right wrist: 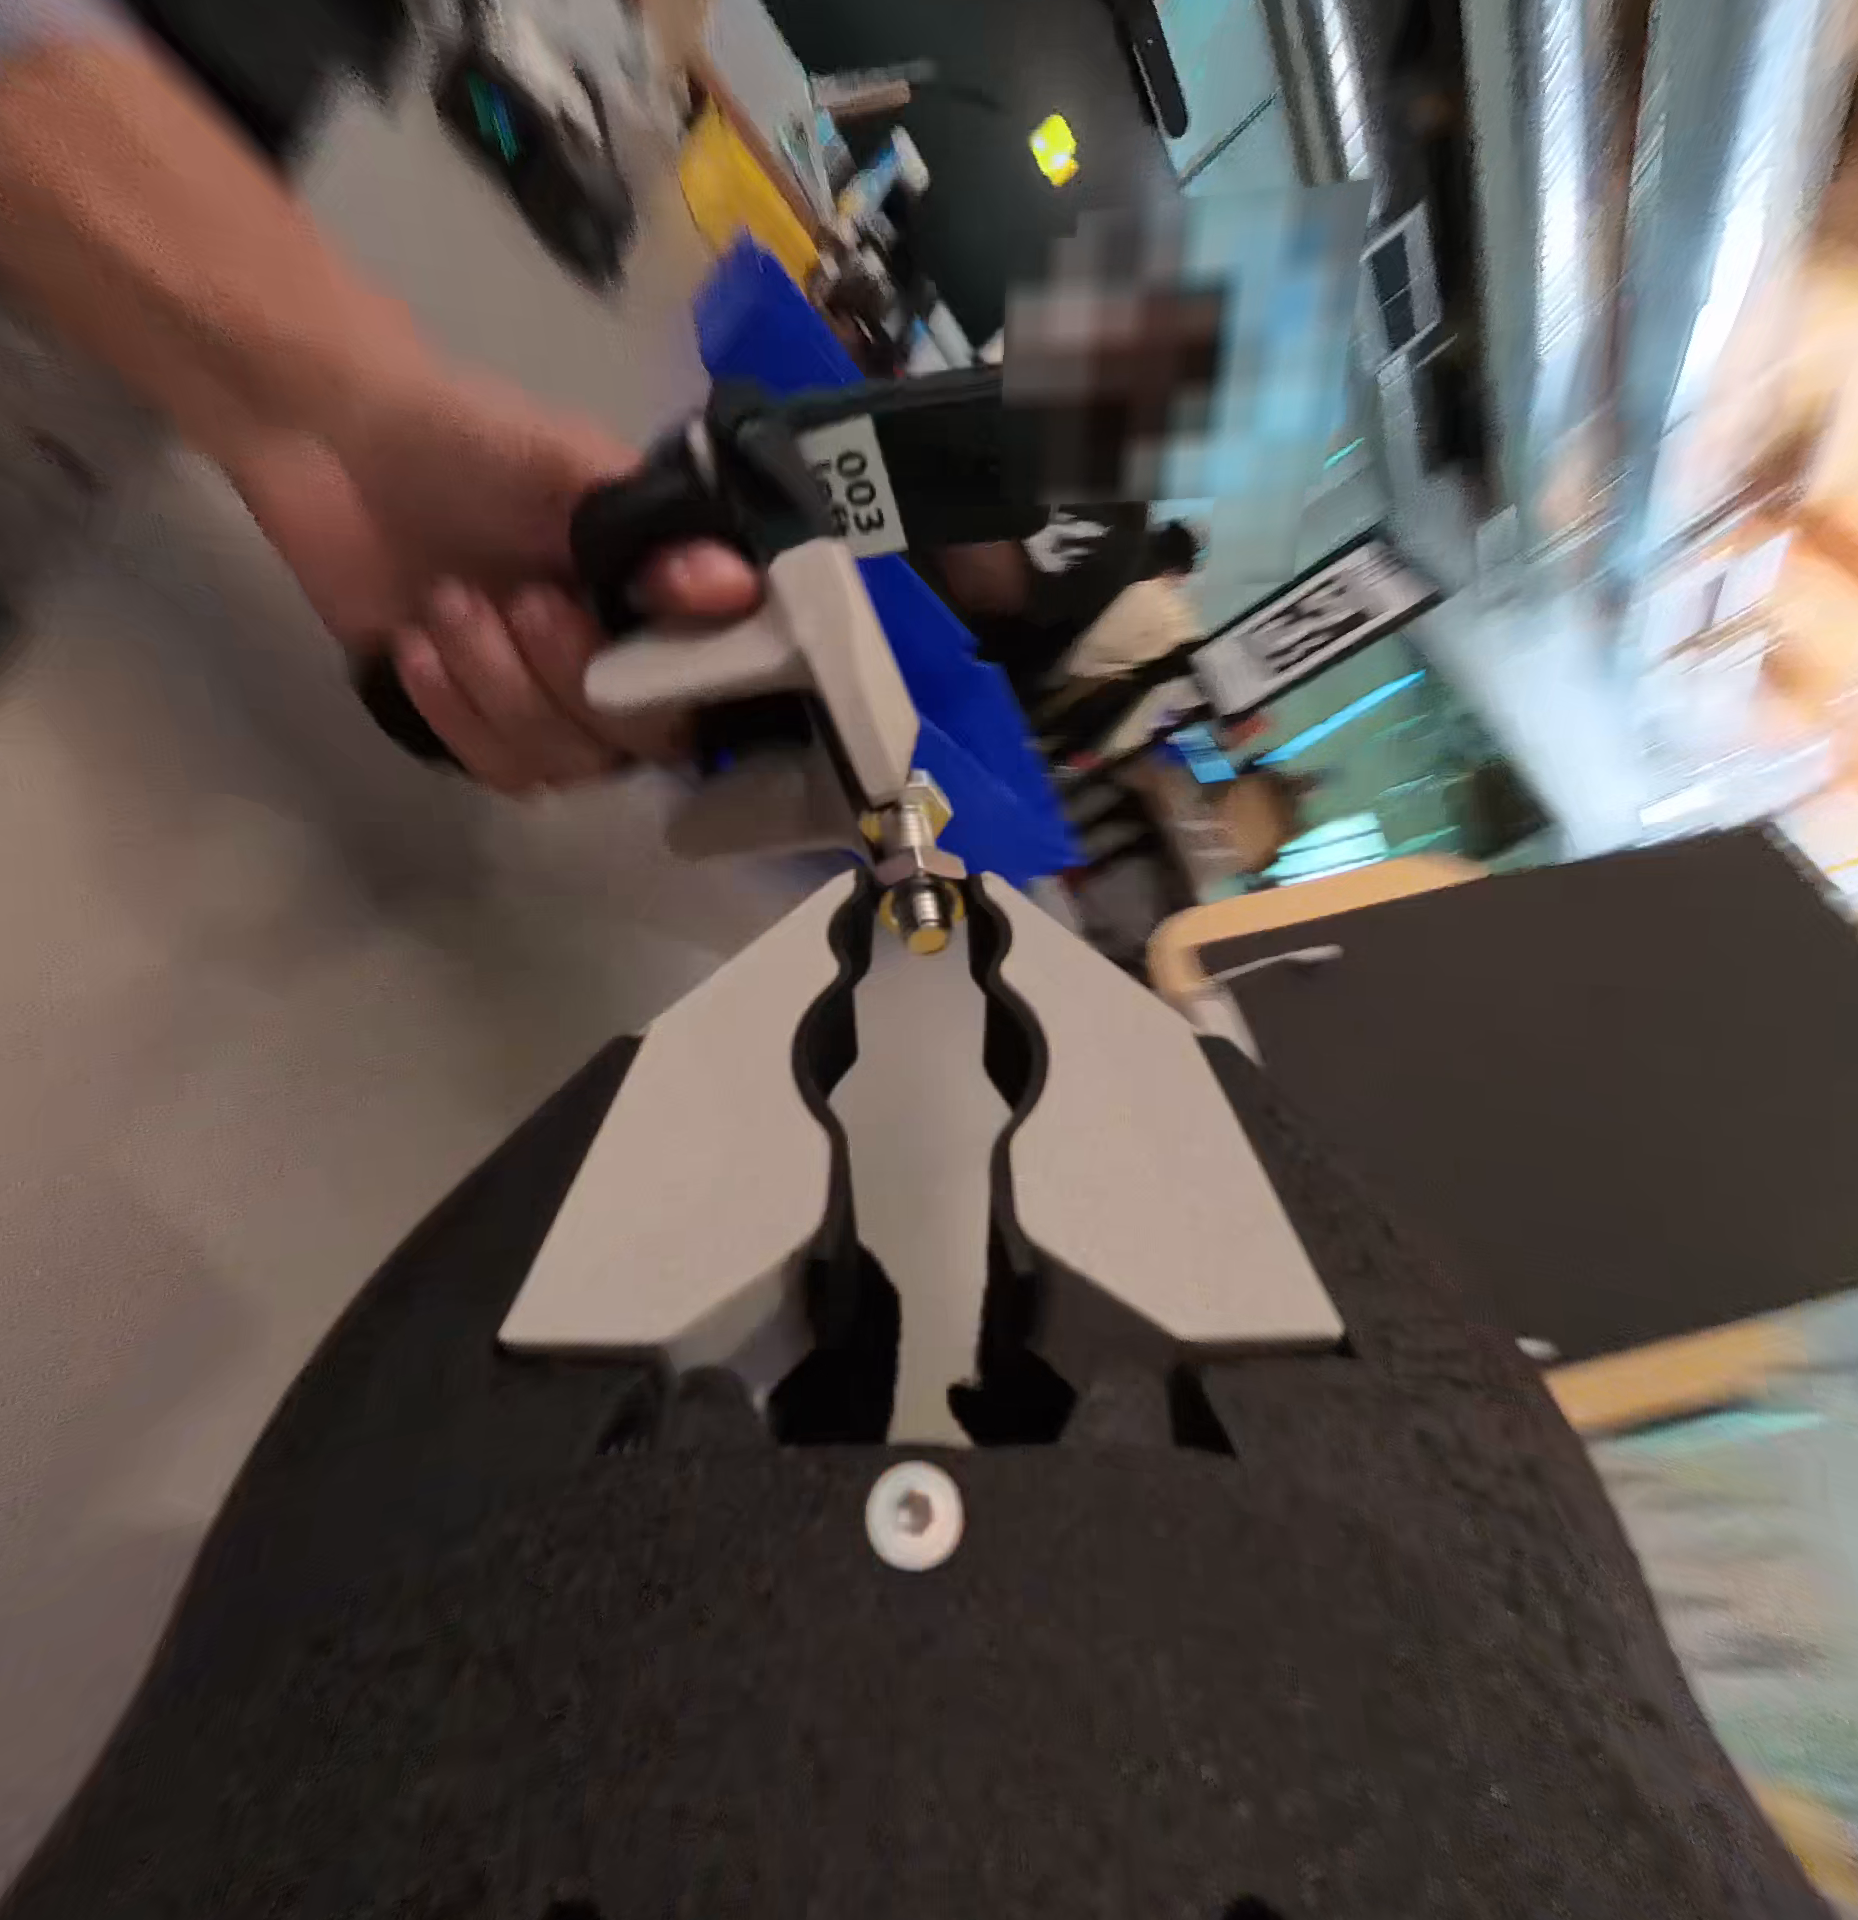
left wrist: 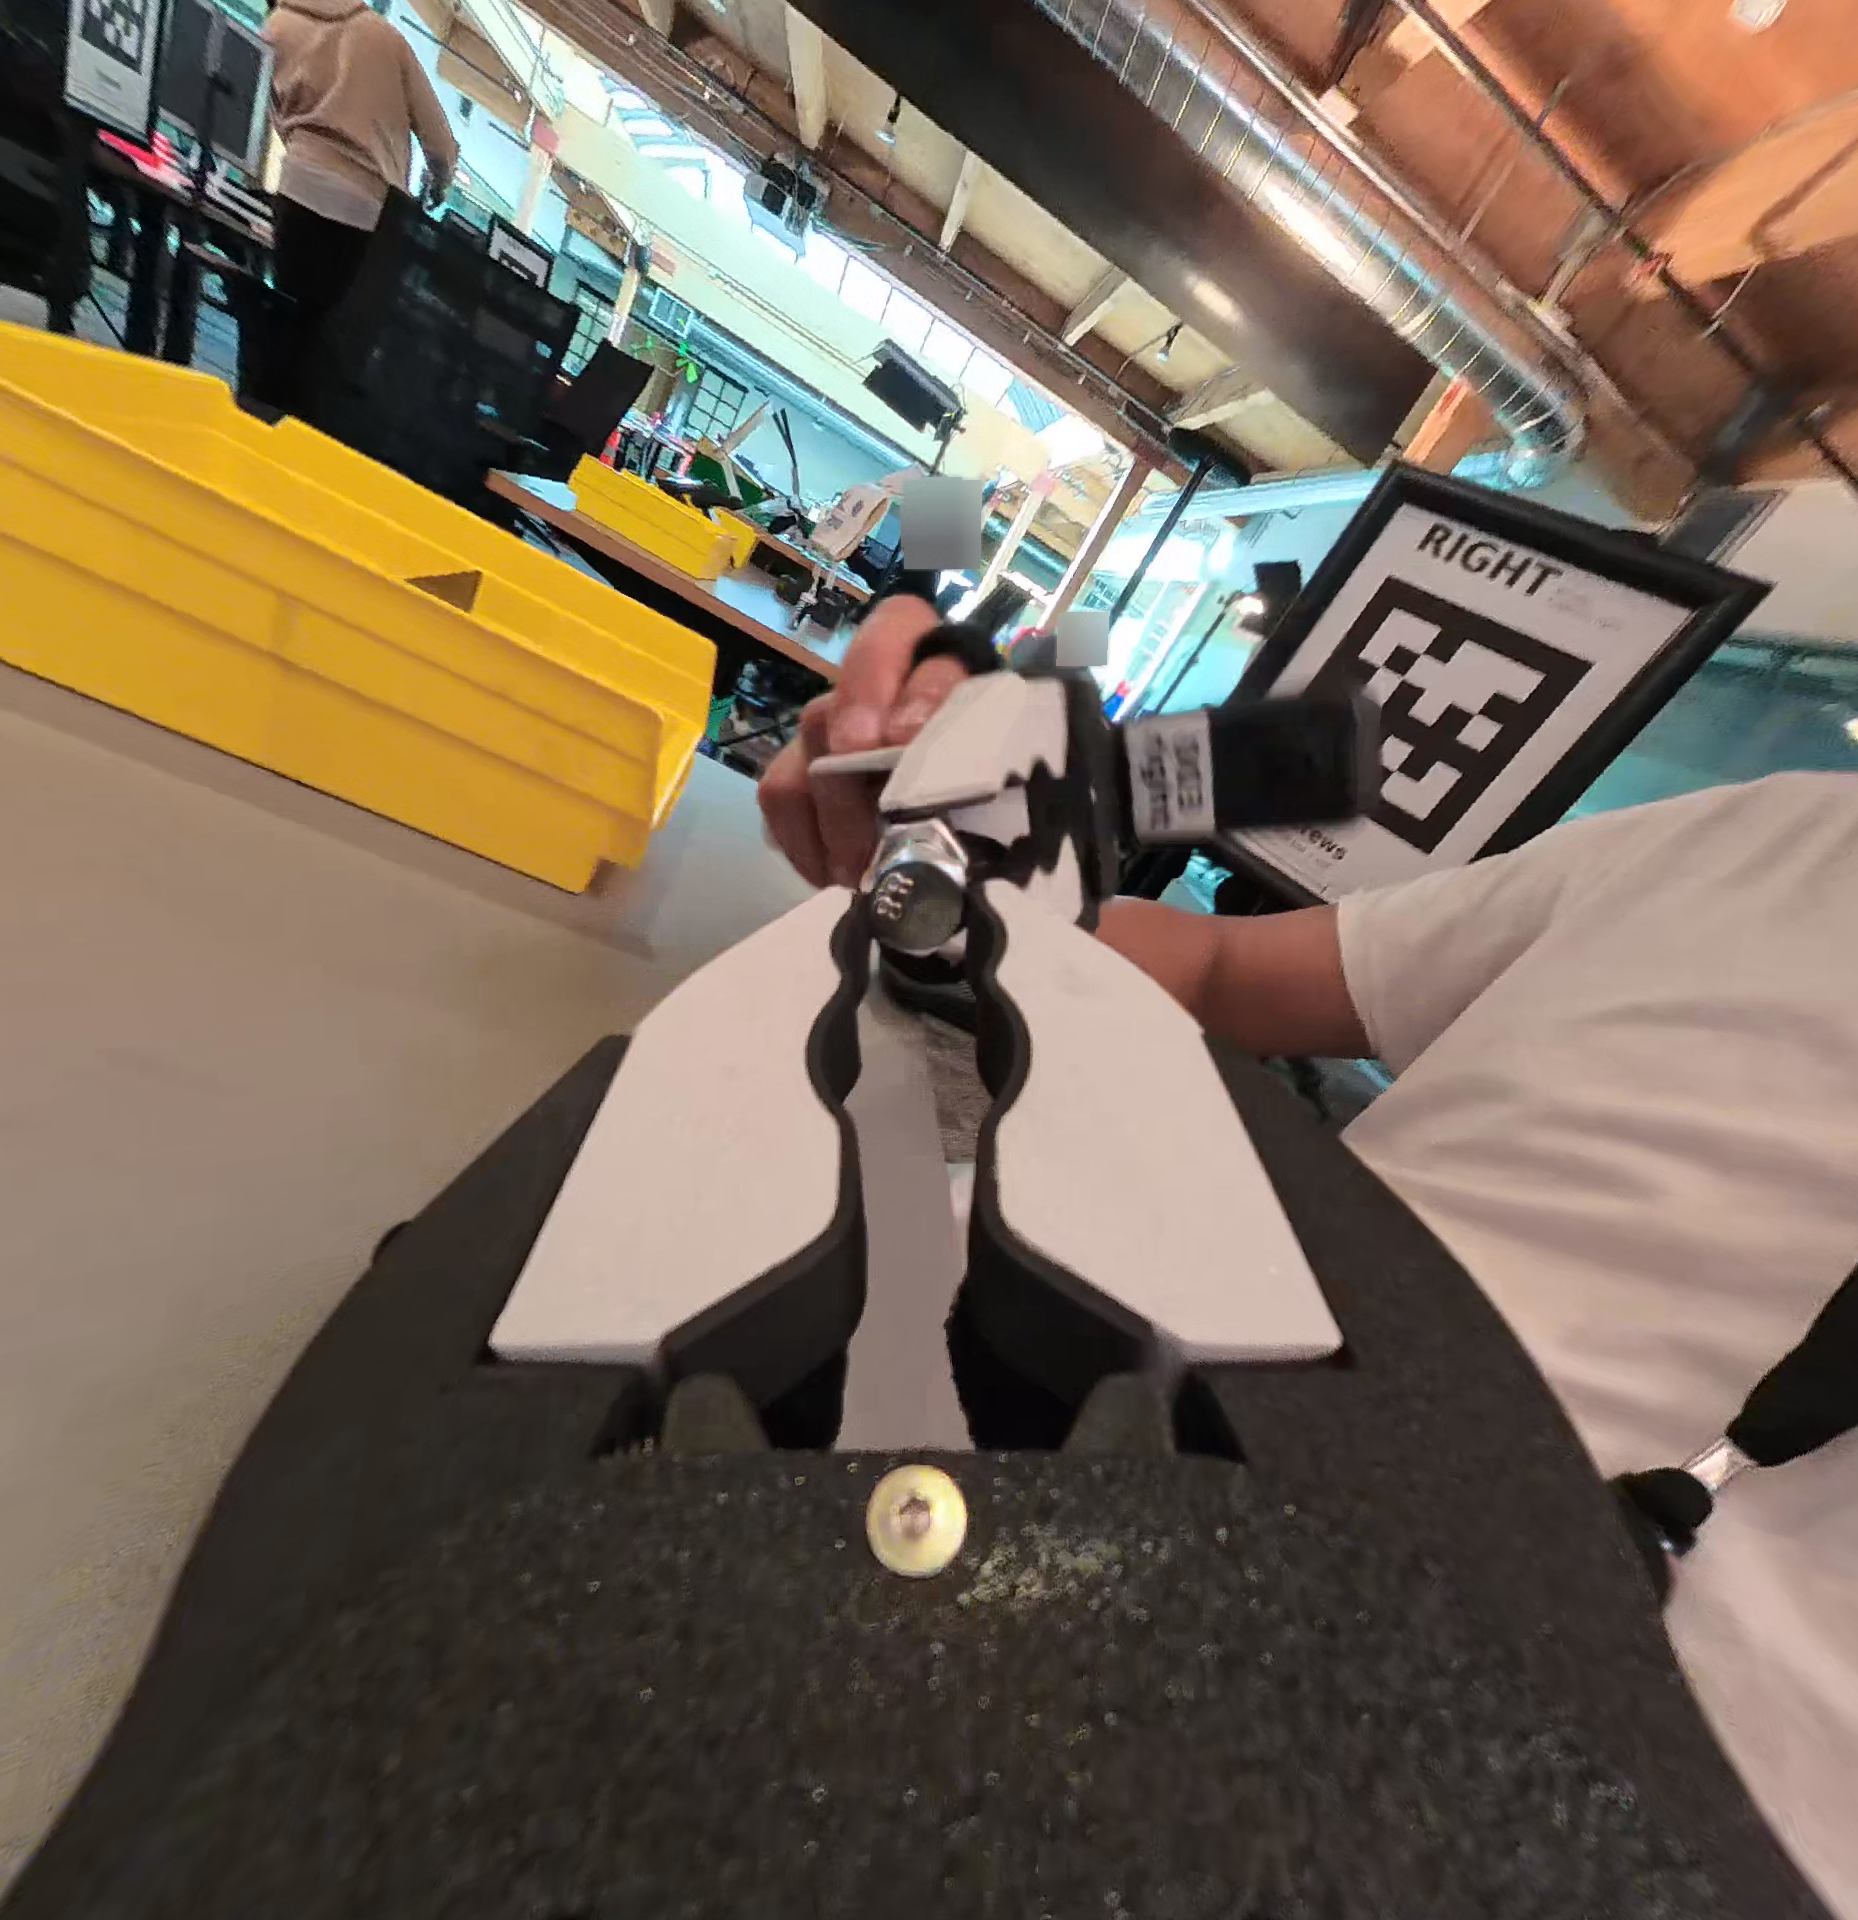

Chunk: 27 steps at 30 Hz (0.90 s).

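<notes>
My left gripper (left wrist: pixel 917 920) is shut on the round head of a silver bolt (left wrist: pixel 917 906), held above the pale table (left wrist: pixel 229 1039). My right gripper (left wrist: pixel 966 826) comes in from the upper right, and its fingertips close on the far part of the same bolt. In the right wrist view my right gripper (right wrist: pixel 920 888) is shut on a silver hex nut (right wrist: pixel 920 864) threaded on the bolt's shaft (right wrist: pixel 909 821). The yellow-tipped shaft end (right wrist: pixel 927 935) points at the camera. The left gripper (right wrist: pixel 873 769) holds the bolt's far end. A hand (right wrist: pixel 509 644) grips each tool.
Stacked yellow bins (left wrist: pixel 281 623) stand on the table at the left. A framed black-and-white marker board (left wrist: pixel 1476 707) stands at the right. A blue bin (right wrist: pixel 956 707) lies behind the bolt. A black panel with a wooden edge (right wrist: pixel 1527 1091) is at the right. People stand in the background. Only a small space, under 4 cm, lies between the two pairs of fingers.
</notes>
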Available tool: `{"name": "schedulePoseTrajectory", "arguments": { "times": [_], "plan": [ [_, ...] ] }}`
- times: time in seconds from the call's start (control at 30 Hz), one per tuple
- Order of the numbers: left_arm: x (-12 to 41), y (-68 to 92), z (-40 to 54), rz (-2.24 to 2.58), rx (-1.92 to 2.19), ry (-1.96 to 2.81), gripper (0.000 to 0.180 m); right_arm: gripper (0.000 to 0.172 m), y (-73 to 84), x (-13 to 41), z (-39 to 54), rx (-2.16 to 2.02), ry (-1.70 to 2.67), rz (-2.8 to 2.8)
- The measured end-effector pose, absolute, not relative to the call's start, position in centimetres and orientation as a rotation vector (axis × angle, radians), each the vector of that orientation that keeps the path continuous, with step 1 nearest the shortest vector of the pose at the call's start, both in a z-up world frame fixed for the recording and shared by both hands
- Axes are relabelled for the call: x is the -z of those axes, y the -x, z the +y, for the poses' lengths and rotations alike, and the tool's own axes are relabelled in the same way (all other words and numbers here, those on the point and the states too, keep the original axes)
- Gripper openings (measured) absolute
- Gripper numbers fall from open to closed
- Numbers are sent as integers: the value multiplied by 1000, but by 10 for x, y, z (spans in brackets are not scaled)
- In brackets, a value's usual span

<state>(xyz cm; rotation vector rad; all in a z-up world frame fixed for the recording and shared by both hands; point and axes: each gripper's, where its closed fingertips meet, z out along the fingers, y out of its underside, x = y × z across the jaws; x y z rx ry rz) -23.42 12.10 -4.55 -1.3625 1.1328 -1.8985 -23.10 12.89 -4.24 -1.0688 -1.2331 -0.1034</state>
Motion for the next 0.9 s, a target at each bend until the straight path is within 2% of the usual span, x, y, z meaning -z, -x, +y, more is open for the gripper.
{"name": "schedulePoseTrajectory", "arguments": {
  "times": [0.13, 0.2, 0.23, 0.3, 0.37, 0.53, 0.67, 0.73, 0.9],
  "plan": [
    [51, 230, 119, 1098, 1980, 1424, 17, 17, 226, 45, 127, 865, 626, -1333],
    [52, 230, 119, 1097, 1992, 1438, 17, 18, 226, 47, 127, 861, 601, -1311],
    [52, 231, 120, 1093, 1993, 1437, 17, 26, 225, 48, 128, 791, 653, -1303],
    [49, 234, 124, 1071, 1980, 1425, 17, 46, 222, 46, 132, 627, 785, -1255],
    [47, 238, 130, 1075, 1899, 1407, 17, 54, 220, 43, 135, 375, 953, -1161],
    [44, 247, 140, 1172, 1579, 1303, 17, 54, 232, 56, 144, -739, 1472, -777],
    [46, 250, 144, 1207, 1460, 1264, 17, 54, 239, 51, 139, -1652, 1570, -447],
    [45, 250, 146, 1189, 1465, 1264, 17, 53, 234, 48, 145, -1812, 1524, -317],
    [47, 247, 146, 1194, 1485, 1273, 17, 41, 234, 49, 147, -1809, 1536, -305]
  ]
}}
